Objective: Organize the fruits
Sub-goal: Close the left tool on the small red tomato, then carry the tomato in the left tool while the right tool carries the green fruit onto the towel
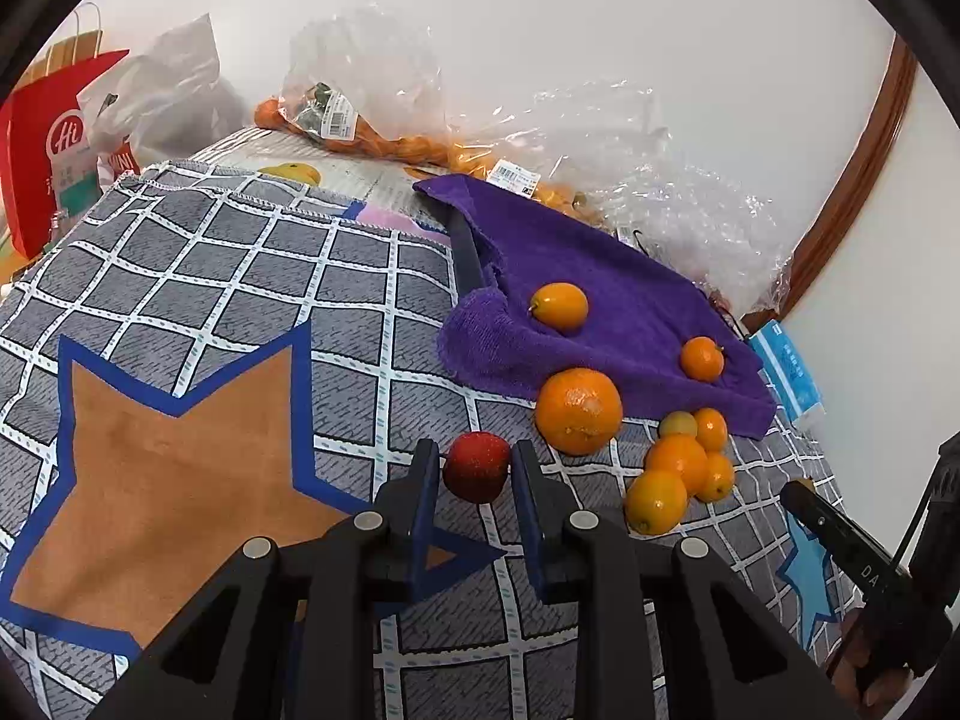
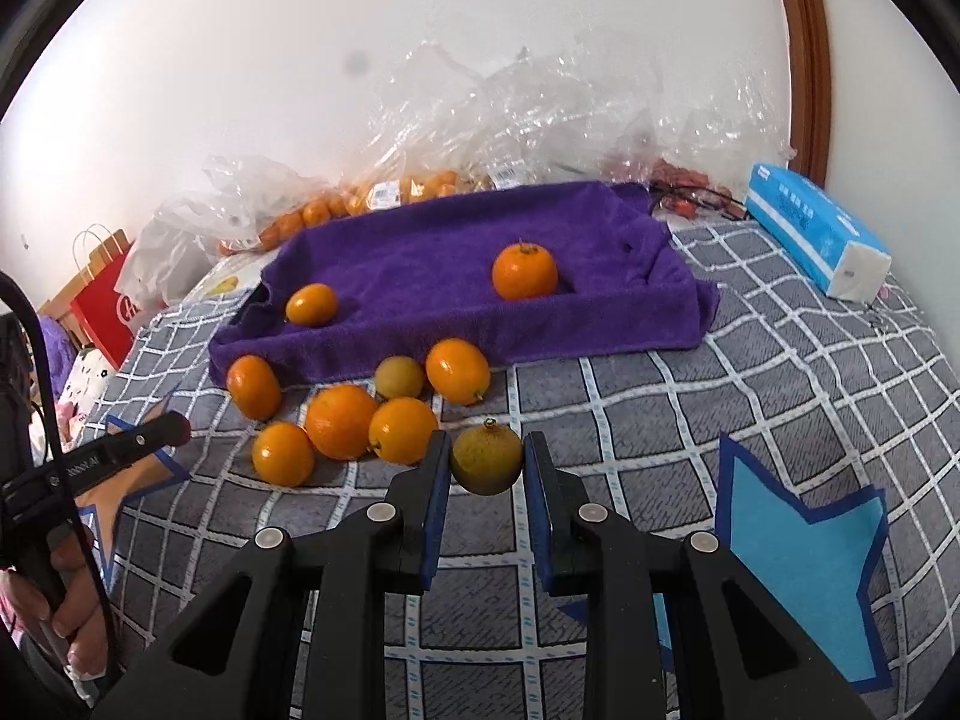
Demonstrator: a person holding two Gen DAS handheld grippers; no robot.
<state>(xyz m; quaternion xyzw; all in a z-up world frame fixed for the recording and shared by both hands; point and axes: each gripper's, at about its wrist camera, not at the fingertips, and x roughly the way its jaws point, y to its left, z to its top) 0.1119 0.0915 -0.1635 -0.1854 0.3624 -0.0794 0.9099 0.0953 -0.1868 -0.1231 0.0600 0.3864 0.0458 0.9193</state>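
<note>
My left gripper (image 1: pixel 474 461) is shut on a small red fruit (image 1: pixel 477 469) just above the grey checked cloth (image 1: pixel 240 276). My right gripper (image 2: pixel 487 455) is shut on a round brownish-green fruit (image 2: pixel 486 462). A purple towel (image 2: pixel 450 264) covers a shallow tray with two small oranges (image 2: pixel 311 303) (image 2: pixel 524 270) on it. In front of the towel, several oranges (image 2: pixel 342 420) and a pale yellow fruit (image 2: pixel 399 377) lie in a loose cluster. The left wrist view shows a big orange (image 1: pixel 578 411) at the towel's near edge, just right of the red fruit.
Clear plastic bags (image 2: pixel 540 114) of small oranges line the white wall behind the towel. A red paper bag (image 1: pixel 48 138) stands at the far left and a blue tissue pack (image 2: pixel 816 237) lies at the right. Orange (image 1: pixel 168 480) and blue (image 2: pixel 804 558) star patches mark the cloth.
</note>
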